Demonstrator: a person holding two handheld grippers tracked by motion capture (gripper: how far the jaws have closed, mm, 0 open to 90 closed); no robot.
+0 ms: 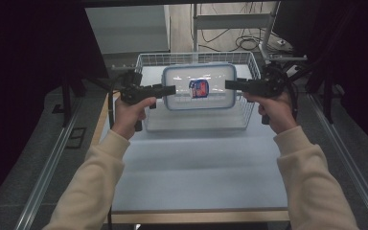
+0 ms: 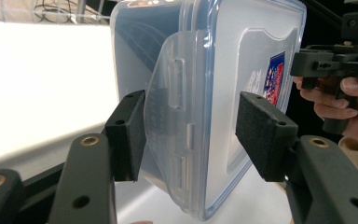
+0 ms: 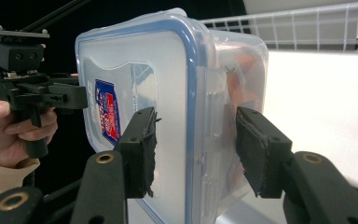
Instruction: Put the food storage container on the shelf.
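While both ends of the box are clamped and it hangs in the air above the wire basket (image 1: pixel 249 103), the step in hand looks like a two-handed carry, and doing it well probably means keeping the lid level, moving both hands at one pace, and squeezing no harder than needed, since the clear walls would likely flex.

Largest first: the pale blue-grey surface (image 1: pixel 196 167) is matte and flat, edged in light wood. On it, toward twelve o'clock, stands the white wire basket, an open rectangular grid with a smooth pale floor. Over its middle sits the lidded plastic food container (image 1: pixel 199 87), a rounded rectangle of translucent plastic with a blue seal line round the lid, hinged locking flaps at the short ends, and a small red-and-blue sticker (image 1: pixel 199 88) on the lid's centre.

At nine o'clock of the container, the left hand-held gripper (image 1: pixel 168 89) has its jaws closed on the end flap; in the left gripper view the black foam-faced pads (image 2: pixel 263 133) sandwich the flap and lid edge. At three o'clock, the right hand-held gripper (image 1: pixel 231 85) is likewise closed across the opposite end, one pad on the lid, one on the wall. Its foam pads (image 3: pixel 256 149) look frayed at the edges, so grip there may be less even.
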